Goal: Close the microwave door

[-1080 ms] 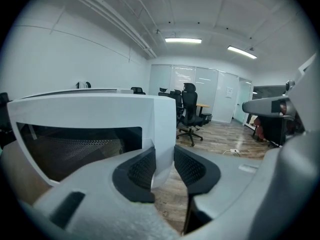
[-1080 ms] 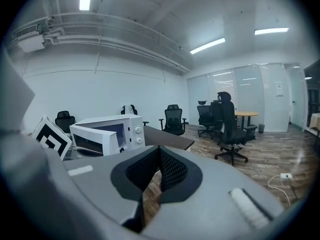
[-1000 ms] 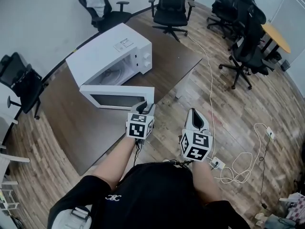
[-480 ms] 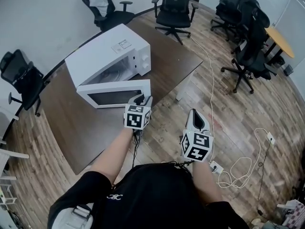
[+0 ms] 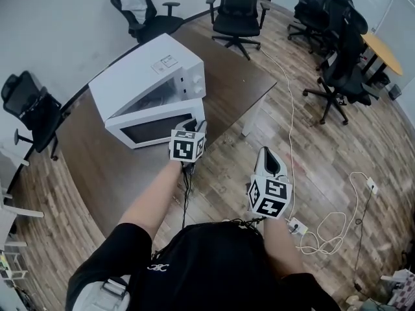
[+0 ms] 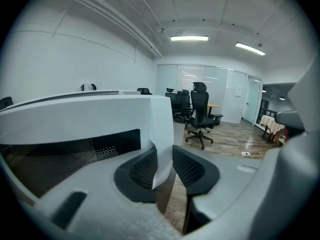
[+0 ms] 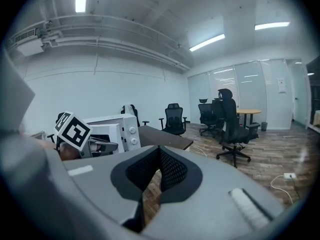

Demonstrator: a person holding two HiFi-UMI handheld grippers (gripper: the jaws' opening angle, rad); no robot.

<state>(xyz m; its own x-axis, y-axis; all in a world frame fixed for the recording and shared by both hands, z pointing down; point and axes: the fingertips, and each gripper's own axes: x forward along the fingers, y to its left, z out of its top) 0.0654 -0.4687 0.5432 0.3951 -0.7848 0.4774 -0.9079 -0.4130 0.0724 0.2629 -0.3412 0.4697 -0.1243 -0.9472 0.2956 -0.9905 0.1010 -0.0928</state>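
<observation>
A white microwave [image 5: 152, 76] stands on the brown table [image 5: 227, 76], and its door [image 5: 152, 129] hangs partly open at a narrow angle. My left gripper [image 5: 196, 126] is at the door's free edge. In the left gripper view the door edge [image 6: 161, 134] fills the gap between the pads [image 6: 142, 170], and the jaws are closing on it. My right gripper [image 5: 267, 155] hangs over the wooden floor beside the table, apart from the microwave. Its pads [image 7: 170, 170] are shut with nothing in them. The right gripper view shows the microwave [image 7: 117, 126] off to the left.
Office chairs stand behind the table [image 5: 237, 8] and at its left end [image 5: 29, 112], with more at the right [image 5: 337, 70]. A white cable [image 5: 288, 109] runs across the floor to a power strip [image 5: 297, 225]. The table's corner [image 5: 259, 105] lies just right of the door.
The door has swung from wide open toward the microwave's front. My left gripper went up and back with its edge. The right gripper has barely moved.
</observation>
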